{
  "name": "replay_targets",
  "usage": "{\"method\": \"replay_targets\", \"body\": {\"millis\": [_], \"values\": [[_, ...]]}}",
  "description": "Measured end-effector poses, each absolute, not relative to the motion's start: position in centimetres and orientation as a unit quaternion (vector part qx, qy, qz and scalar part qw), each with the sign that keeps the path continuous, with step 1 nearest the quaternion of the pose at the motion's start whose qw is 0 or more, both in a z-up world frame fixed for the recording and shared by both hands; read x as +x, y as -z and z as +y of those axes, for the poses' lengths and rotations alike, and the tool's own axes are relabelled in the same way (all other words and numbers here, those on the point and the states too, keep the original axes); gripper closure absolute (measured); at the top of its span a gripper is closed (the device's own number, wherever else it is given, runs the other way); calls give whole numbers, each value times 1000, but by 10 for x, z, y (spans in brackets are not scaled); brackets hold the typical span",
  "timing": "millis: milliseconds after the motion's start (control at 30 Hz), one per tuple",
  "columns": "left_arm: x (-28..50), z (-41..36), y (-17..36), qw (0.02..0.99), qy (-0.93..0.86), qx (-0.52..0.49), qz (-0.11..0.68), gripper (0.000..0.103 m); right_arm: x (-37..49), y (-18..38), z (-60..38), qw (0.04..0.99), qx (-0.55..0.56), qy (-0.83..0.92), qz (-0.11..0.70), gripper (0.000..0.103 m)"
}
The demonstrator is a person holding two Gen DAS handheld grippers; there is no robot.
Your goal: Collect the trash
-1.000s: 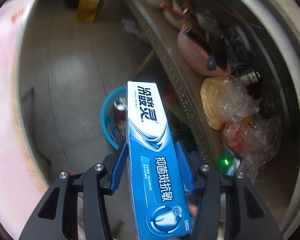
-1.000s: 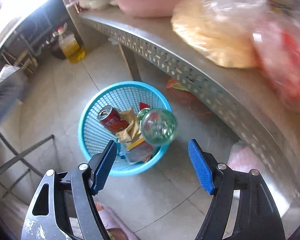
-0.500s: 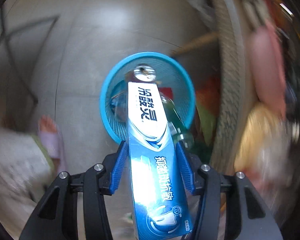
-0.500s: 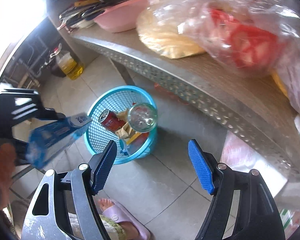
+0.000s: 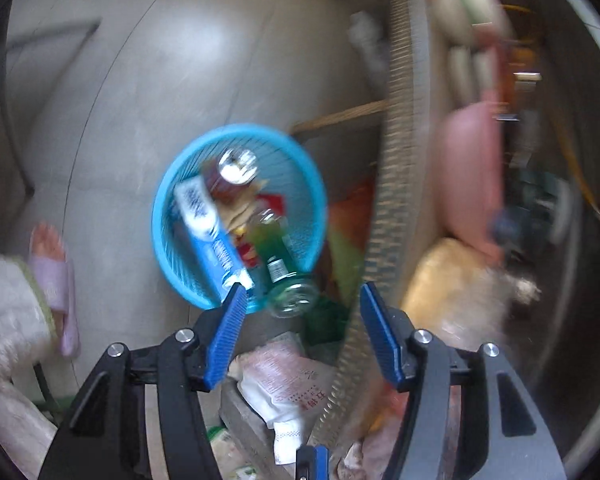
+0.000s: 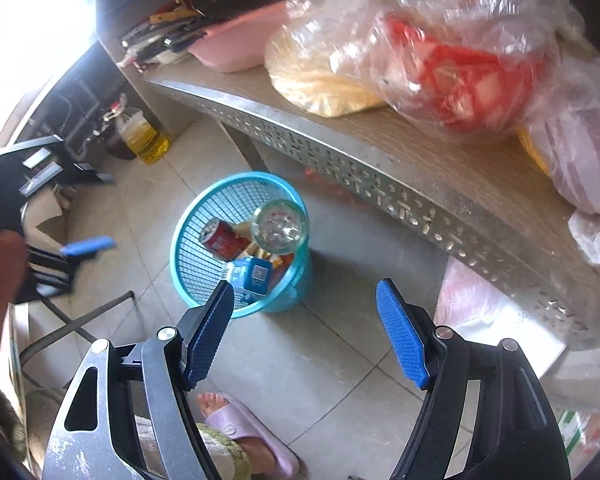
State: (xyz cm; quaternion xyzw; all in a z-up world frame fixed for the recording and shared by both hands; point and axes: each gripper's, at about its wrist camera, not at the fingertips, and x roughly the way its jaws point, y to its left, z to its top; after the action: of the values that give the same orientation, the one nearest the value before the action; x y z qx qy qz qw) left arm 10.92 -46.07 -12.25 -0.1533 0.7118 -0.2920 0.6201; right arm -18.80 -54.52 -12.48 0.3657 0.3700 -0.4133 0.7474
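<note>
So the long blue-and-white toothpaste box (image 5: 210, 236) is lying in the round blue plastic mesh basket (image 5: 172, 200) on the tiled floor now, next to a red can (image 6: 220, 238). Left gripper (image 5: 300, 312) has just been opening, nothing between its jaws; right gripper (image 6: 304, 332) gapes wide, empty too.

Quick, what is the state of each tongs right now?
Left tongs: open, just been opening, nothing between; blue cardboard toothpaste box lies in blue plastic basket.
Right tongs: open, empty.
</note>
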Motion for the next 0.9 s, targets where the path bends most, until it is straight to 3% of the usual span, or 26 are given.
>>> {"method": "replay_targets", "body": {"millis": [133,267,400,533,900], "values": [[99,-434,49,666,376,-104,636,39,-184,106,-535,771,352,394,354,33],[70,-381,-13,738,430,-20,520,28,-180,69,-513,813,319,364,323,22],[45,-315,-51,790,433,21,433,18,-171,28,-483,858,268,322,298,10],[27,-251,-71,838,390,41,379,6,-161,-6,-446,891,215,285,282,8],[-10,-138,-85,909,274,58,307,6,-132,-52,-358,928,109,238,266,8]]}}
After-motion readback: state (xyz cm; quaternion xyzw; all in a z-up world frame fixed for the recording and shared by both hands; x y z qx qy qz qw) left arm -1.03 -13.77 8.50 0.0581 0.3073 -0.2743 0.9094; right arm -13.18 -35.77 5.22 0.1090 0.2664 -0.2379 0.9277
